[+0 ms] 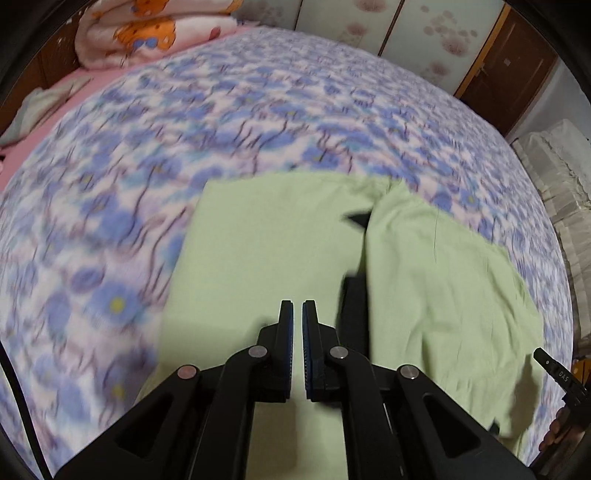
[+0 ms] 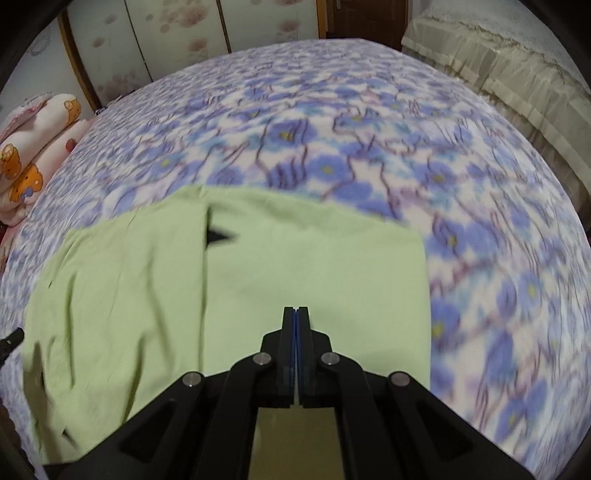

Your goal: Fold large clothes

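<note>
A large light green garment [image 1: 266,251] lies spread on the bed, partly folded, with a fold line and a small dark patch near its middle. It also shows in the right wrist view [image 2: 314,258]. My left gripper [image 1: 297,306] hovers over the garment's near part, its jaws nearly closed with a thin gap and nothing between them. My right gripper [image 2: 296,312] is over the garment's right half, jaws shut together and empty. The tip of the right gripper [image 1: 554,369] shows at the right edge of the left wrist view.
The bed has a blue-flowered cover [image 1: 258,122] [image 2: 369,147]. A rolled pink cartoon quilt [image 1: 147,29] [image 2: 29,155] lies at its far left. Wardrobe doors [image 1: 424,37] stand behind. A beige covered piece of furniture [image 2: 498,62] is at the right.
</note>
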